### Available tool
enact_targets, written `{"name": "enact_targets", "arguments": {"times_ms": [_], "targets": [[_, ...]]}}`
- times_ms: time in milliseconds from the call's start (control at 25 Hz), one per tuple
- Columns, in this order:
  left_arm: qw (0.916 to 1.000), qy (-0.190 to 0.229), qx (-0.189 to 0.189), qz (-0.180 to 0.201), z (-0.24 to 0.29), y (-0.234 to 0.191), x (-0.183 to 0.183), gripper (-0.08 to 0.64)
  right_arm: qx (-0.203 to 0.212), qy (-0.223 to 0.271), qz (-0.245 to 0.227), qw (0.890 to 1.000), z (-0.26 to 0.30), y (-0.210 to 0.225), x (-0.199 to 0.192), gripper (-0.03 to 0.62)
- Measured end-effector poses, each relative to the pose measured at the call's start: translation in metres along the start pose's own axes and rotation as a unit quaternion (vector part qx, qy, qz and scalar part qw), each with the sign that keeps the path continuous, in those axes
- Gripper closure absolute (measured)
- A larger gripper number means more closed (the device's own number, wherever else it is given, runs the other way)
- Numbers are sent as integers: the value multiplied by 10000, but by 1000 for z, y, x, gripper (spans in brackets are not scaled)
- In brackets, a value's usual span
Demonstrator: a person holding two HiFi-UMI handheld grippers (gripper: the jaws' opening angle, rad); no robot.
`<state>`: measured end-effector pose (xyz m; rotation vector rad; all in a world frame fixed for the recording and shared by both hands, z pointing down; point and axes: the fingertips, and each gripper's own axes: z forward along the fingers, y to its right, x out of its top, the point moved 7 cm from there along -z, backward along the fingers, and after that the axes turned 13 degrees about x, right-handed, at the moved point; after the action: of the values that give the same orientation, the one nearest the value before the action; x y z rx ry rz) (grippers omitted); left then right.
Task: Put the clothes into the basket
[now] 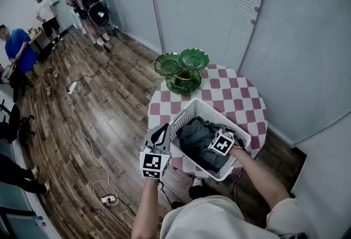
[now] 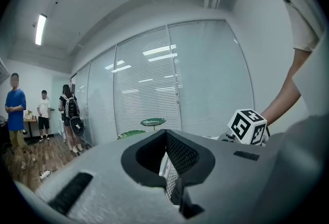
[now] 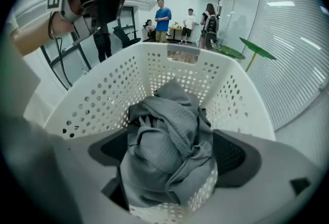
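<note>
A white perforated basket (image 1: 208, 106) stands on the checked round table (image 1: 241, 98). Grey clothes (image 1: 196, 136) lie bundled inside it. My right gripper (image 1: 215, 145) hangs over the basket, pointing steeply down. In the right gripper view its jaws (image 3: 172, 166) stand wide open around the grey clothes (image 3: 164, 135) without pressing them, and the basket's wall (image 3: 169, 56) rises behind. My left gripper (image 1: 162, 135) is held level beside the basket's left corner. Its jaws (image 2: 167, 166) are close together, with a sliver of basket wall showing through the gap.
Green tiered glass dishes (image 1: 184, 70) stand at the table's far side, just beyond the basket. White cables and a power strip (image 1: 107, 198) lie on the wooden floor at left. Several people (image 1: 19, 49) stand far off. Blinds cover the glass wall (image 1: 208, 7) behind the table.
</note>
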<state>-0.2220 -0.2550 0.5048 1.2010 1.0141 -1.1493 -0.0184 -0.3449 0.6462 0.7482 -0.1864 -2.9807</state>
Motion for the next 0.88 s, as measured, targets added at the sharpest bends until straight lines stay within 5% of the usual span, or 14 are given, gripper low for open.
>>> {"name": "enact_targets", "arguments": {"times_ms": [280, 560, 880], "targets": [[9999, 34, -162, 16, -1, 11, 8, 546, -404, 1037, 26, 9938, -43, -3, 27, 103], [9996, 89, -274, 33, -6, 19, 15, 546, -667, 1540, -152, 9857, -82, -14, 54, 103], [9993, 58, -378, -13, -10, 30, 15, 546, -999, 3194, 185, 9422, -115, -34, 42, 104]]}}
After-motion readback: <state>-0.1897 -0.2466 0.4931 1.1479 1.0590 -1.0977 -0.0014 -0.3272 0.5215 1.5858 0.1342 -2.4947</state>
